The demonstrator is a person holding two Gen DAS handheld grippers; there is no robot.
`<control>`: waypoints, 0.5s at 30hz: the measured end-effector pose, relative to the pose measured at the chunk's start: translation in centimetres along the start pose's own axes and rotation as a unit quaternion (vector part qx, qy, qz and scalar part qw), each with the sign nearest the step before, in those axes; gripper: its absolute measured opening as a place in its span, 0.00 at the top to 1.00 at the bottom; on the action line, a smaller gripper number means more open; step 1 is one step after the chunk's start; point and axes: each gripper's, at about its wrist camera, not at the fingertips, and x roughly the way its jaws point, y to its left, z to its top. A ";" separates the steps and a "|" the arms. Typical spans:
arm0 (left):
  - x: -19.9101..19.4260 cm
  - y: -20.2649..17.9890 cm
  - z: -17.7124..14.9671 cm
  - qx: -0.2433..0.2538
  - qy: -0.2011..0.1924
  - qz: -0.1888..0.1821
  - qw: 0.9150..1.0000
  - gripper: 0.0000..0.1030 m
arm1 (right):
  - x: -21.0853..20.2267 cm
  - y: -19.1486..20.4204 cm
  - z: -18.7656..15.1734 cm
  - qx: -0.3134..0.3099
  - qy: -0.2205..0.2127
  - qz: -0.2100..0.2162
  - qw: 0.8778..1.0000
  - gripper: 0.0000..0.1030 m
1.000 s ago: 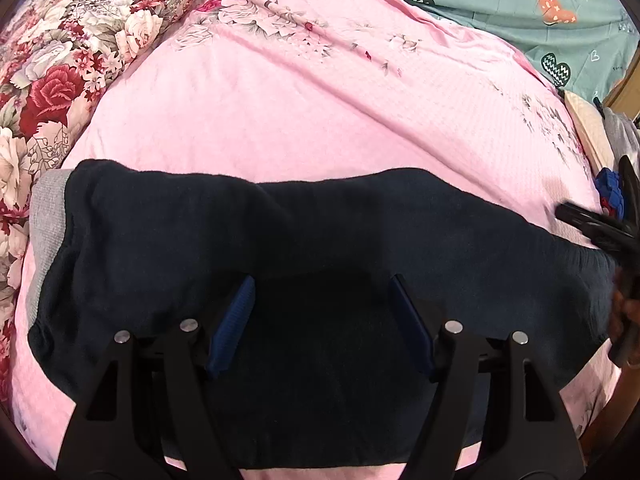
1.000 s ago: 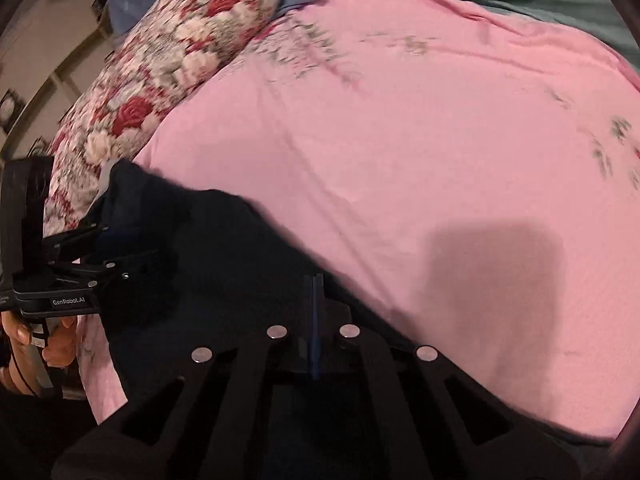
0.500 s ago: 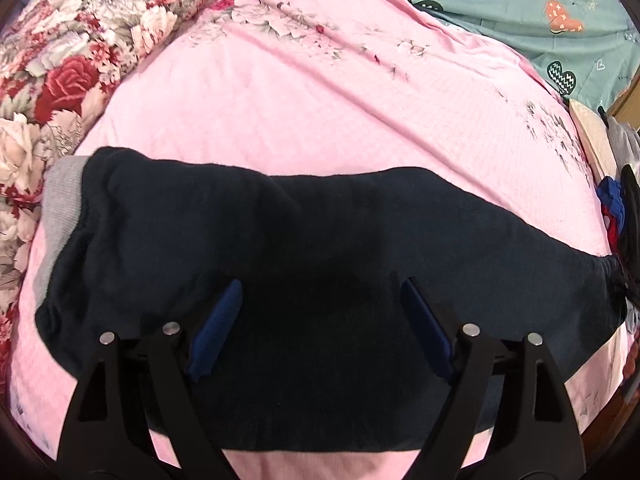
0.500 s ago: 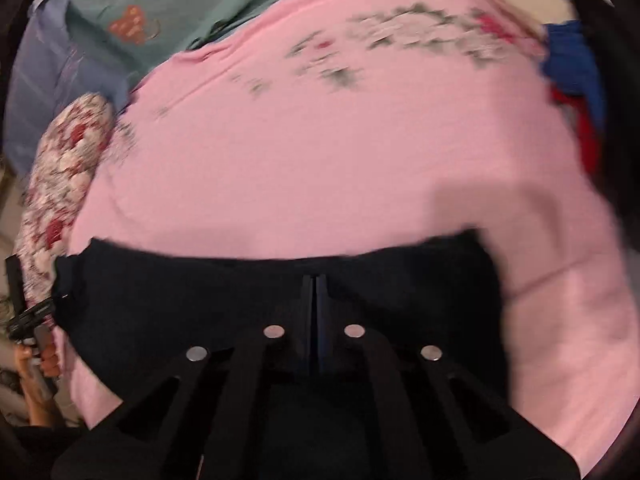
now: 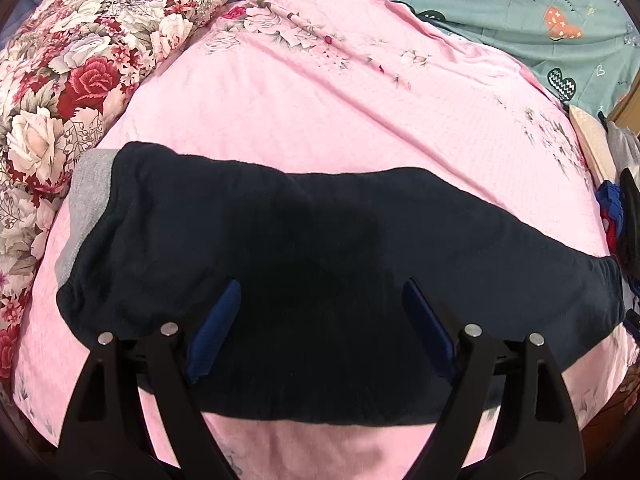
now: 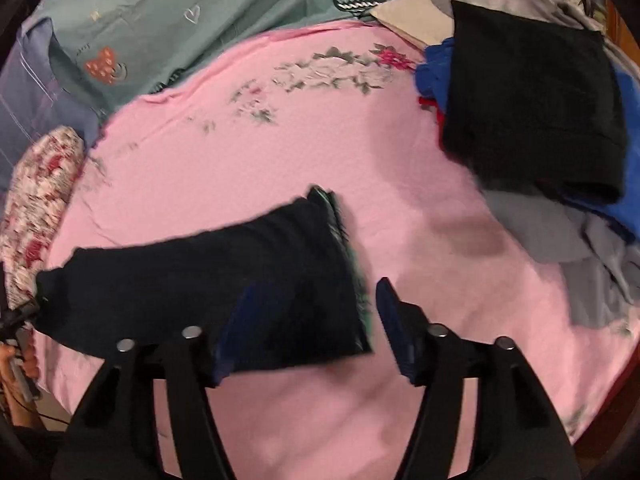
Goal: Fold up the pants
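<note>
Since the earlier frames the right gripper [image 6: 316, 320] has swung away from the floral pillow [image 5: 80, 72] side toward the pile of clothes [image 6: 536, 120], and its jaws, then pressed together on the dark fabric, have just been opening; they now stand spread, pads astride the pants' right-hand edge without pressing on it. Left gripper [image 5: 320, 320] tilts steeply downward over the middle of the garment, its jaws spread wide, having opened further, holding nothing. Dark navy pants [image 5: 304, 264] lie flat across the pink bedsheet [image 5: 320, 112] as a long folded band, a grey lining [image 5: 86, 196] showing at the end nearest the pillow.
</note>
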 end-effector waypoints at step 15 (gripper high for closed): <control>1.5 -1.5 -1.5 0.034 0.005 0.009 0.999 0.16 | 2.1 -1.0 -1.8 0.112 0.029 0.076 0.990 0.37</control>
